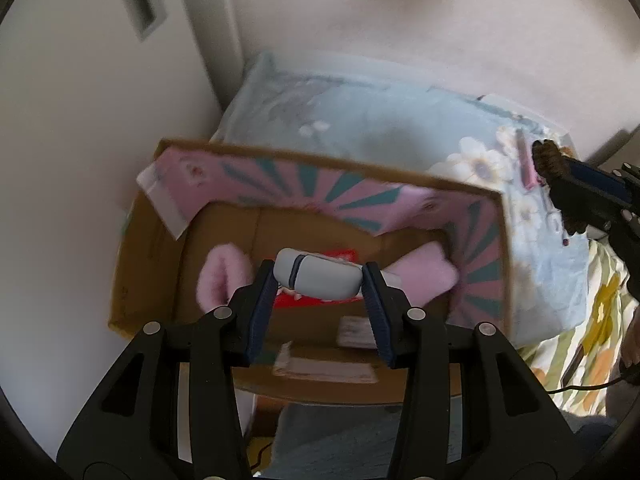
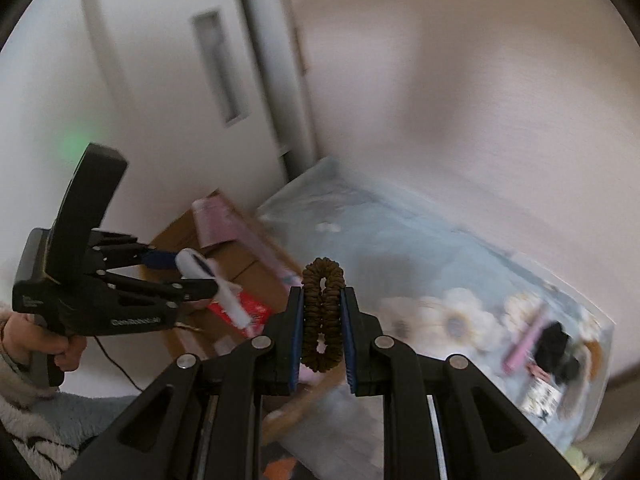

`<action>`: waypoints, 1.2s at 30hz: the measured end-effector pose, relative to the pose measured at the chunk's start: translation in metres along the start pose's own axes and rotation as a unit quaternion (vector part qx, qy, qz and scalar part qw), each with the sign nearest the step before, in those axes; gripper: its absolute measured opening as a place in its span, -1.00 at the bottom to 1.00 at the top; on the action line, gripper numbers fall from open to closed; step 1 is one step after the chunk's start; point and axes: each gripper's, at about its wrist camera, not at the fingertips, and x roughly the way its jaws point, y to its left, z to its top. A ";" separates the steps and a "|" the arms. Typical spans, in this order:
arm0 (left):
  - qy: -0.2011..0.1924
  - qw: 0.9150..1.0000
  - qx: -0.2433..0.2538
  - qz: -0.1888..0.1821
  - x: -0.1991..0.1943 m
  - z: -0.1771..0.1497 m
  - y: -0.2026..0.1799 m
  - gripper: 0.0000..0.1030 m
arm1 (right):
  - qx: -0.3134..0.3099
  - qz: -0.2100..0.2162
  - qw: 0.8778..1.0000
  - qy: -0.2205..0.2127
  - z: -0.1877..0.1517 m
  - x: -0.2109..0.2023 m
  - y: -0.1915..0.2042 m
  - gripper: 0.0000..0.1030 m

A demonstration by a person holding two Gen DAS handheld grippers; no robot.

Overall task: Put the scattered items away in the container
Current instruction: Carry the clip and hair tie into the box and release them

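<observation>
At the left, a pale grey oblong plastic case with a dark blue band (image 1: 316,278) is clamped crosswise between the pads of the left gripper (image 1: 318,292), above the open brown cardboard box with the pink and teal patterned lining (image 1: 480,240), which sits in the corner by the white wall. Inside the box, pink fluffy fabric pieces (image 1: 222,280) and a red flat packet (image 1: 340,256) are already lodged. To the right, a brown ruffled fabric scrunchie (image 2: 322,312) is pinched upright in the nearly closed right gripper (image 2: 322,332), above the light blue floral bedding (image 2: 400,248). A release of the scrunchie short of the box's right rim would probably drop it onto the bedding; both views are smeared, so aim is hard to judge. With both grippers converging on one opening, a knock between them seems possible. At the bedding's far right edge, a pink stick-like item (image 2: 524,340) and a black object (image 2: 556,344) are left outside the box.
</observation>
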 end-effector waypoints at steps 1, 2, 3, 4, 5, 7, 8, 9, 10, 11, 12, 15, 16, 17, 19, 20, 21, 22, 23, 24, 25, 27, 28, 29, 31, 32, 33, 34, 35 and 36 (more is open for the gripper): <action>0.004 1.000 -0.003 0.001 0.003 -0.002 0.005 -0.22 | -0.006 0.009 1.000 0.009 0.002 0.009 0.007 -0.68; 0.008 1.000 -0.006 0.002 0.006 -0.004 0.009 -0.22 | -0.010 0.018 1.000 0.018 0.003 0.016 0.012 -0.68; 0.011 1.000 -0.009 0.002 0.008 -0.006 0.013 -0.22 | -0.014 0.027 0.999 0.027 0.004 0.024 0.018 -0.68; 0.014 1.000 -0.012 0.002 0.011 -0.007 0.016 -0.22 | -0.017 0.035 0.999 0.037 0.005 0.032 0.023 -0.68; 0.017 1.000 -0.015 0.003 0.013 -0.008 0.020 -0.22 | -0.020 0.040 0.998 0.044 0.005 0.038 0.027 -0.68; 0.021 1.000 -0.019 0.003 0.016 -0.009 0.025 -0.22 | -0.026 0.047 0.997 0.060 0.005 0.050 0.035 -0.68; 0.023 1.000 -0.021 0.003 0.017 -0.010 0.027 -0.22 | -0.027 0.049 0.996 0.066 0.004 0.055 0.038 -0.68; 0.025 0.999 -0.024 0.002 0.019 -0.010 0.030 -0.22 | -0.029 0.052 0.996 0.072 0.004 0.059 0.040 -0.68; 0.027 0.999 -0.026 0.002 0.020 -0.010 0.031 -0.22 | -0.030 0.054 0.995 0.077 0.003 0.063 0.042 -0.68; 0.027 0.999 -0.027 0.001 0.021 -0.010 0.033 -0.22 | -0.031 0.055 0.995 0.081 0.003 0.065 0.044 -0.68; 0.027 0.999 -0.027 0.000 0.021 -0.010 0.033 -0.22 | -0.033 0.055 0.994 0.084 0.003 0.067 0.046 -0.68; 0.029 0.999 -0.022 -0.009 0.021 -0.008 0.034 -0.06 | -0.040 0.052 0.993 0.099 0.002 0.073 0.050 -0.62; 0.030 0.999 -0.021 -0.007 0.020 -0.006 0.033 0.09 | -0.039 0.050 0.992 0.109 0.001 0.076 0.051 -0.53; 0.032 0.999 -0.020 -0.001 0.020 -0.004 0.033 0.47 | -0.037 0.043 0.992 0.116 0.001 0.079 0.051 -0.26; 0.027 0.999 -0.018 0.009 0.018 -0.002 0.032 0.72 | -0.028 0.019 0.992 0.119 0.000 0.081 0.050 0.06; 0.021 1.000 -0.018 0.009 0.016 -0.001 0.032 0.72 | -0.023 0.021 0.993 0.112 0.000 0.078 0.048 0.08; 0.018 1.000 -0.018 0.007 0.015 0.000 0.033 0.72 | -0.016 0.027 0.994 0.104 0.000 0.074 0.046 0.10; 0.017 1.000 -0.021 0.005 0.014 0.000 0.034 0.72 | -0.011 0.028 0.995 0.100 0.000 0.072 0.044 0.12; 0.016 1.000 -0.024 0.003 0.013 0.001 0.035 0.72 | -0.007 0.024 0.995 0.097 0.000 0.070 0.042 0.15; 0.015 0.999 -0.030 0.003 0.012 0.002 0.037 0.72 | -0.005 0.018 0.995 0.096 0.000 0.069 0.040 0.18; 0.015 0.999 -0.036 0.004 0.012 0.003 0.039 0.72 | -0.003 0.012 0.995 0.094 -0.001 0.068 0.038 0.18; 0.012 0.999 -0.042 0.007 0.009 0.004 0.042 0.72 | 0.006 0.009 0.996 0.093 -0.002 0.066 0.033 0.18; 0.009 0.999 -0.044 0.009 0.007 0.005 0.043 0.72 | 0.013 0.012 0.996 0.091 -0.003 0.063 0.030 0.18; 0.005 0.999 -0.046 0.010 0.004 0.007 0.043 0.72 | 0.018 0.014 0.996 0.087 -0.003 0.060 0.028 0.18; -0.008 0.999 -0.047 0.009 -0.005 0.011 0.043 0.72 | 0.026 0.013 0.997 0.078 -0.004 0.055 0.024 0.18; -0.017 0.999 -0.046 0.008 -0.011 0.014 0.042 0.72 | 0.028 0.010 0.997 0.075 -0.005 0.052 0.023 0.18; -0.025 0.999 -0.044 0.007 -0.015 0.017 0.040 0.72 | 0.029 0.006 0.997 0.072 -0.005 0.050 0.022 0.18; -0.032 0.999 -0.039 0.007 -0.020 0.022 0.037 0.72 | 0.030 0.001 0.997 0.069 -0.005 0.047 0.021 0.18; -0.040 0.999 -0.033 0.006 -0.025 0.026 0.032 0.72 | 0.032 -0.002 0.997 0.066 -0.006 0.045 0.020 0.18; -0.046 0.999 -0.027 0.005 -0.028 0.030 0.028 0.72 | 0.034 -0.004 0.997 0.063 -0.007 0.042 0.018 0.18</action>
